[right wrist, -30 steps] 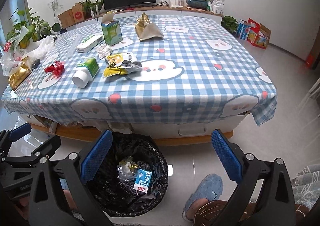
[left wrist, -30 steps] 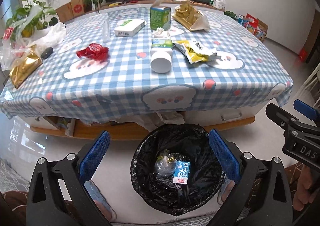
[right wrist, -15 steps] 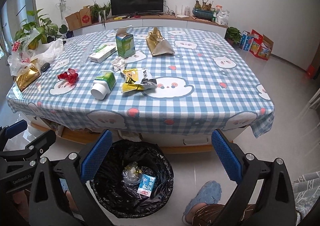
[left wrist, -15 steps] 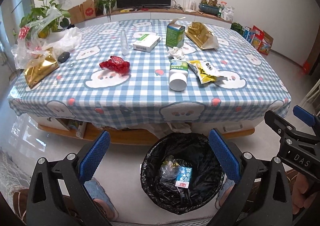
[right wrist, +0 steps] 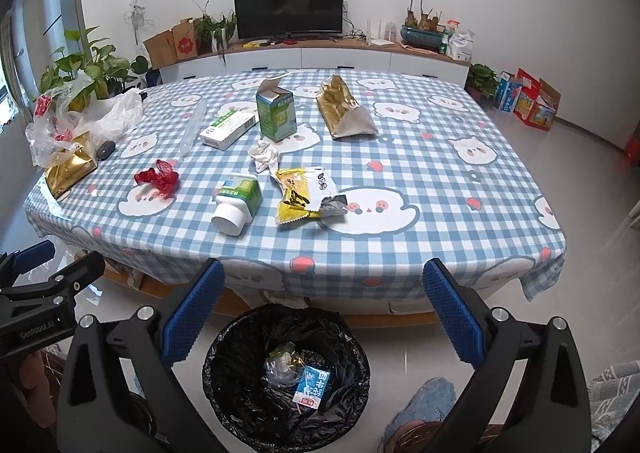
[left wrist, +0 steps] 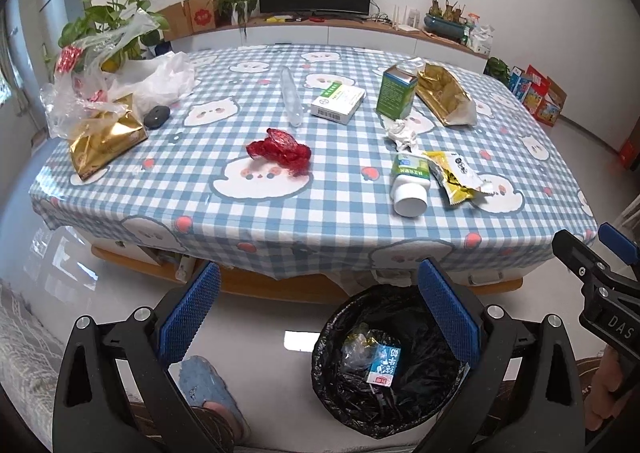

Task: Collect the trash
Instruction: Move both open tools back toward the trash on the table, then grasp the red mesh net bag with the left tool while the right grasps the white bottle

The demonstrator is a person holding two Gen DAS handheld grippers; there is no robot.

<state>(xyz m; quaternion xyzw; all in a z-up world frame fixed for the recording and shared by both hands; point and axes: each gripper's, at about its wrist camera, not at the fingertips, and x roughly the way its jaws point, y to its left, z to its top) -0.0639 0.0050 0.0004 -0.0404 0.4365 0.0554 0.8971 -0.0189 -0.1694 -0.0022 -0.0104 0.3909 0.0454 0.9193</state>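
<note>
Tools [left wrist: 318, 307] gape before checkered table [left wrist: 304, 213].

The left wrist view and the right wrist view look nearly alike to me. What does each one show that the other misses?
Only the left wrist view shows the right hand-held gripper at its right edge. Only the right wrist view shows the left hand-held gripper at its left edge, and the table's far right corner. Both share the checked tablecloth, the red wrapper, the white bottle, the yellow snack bag and the black bin holding a small blue carton.
</note>
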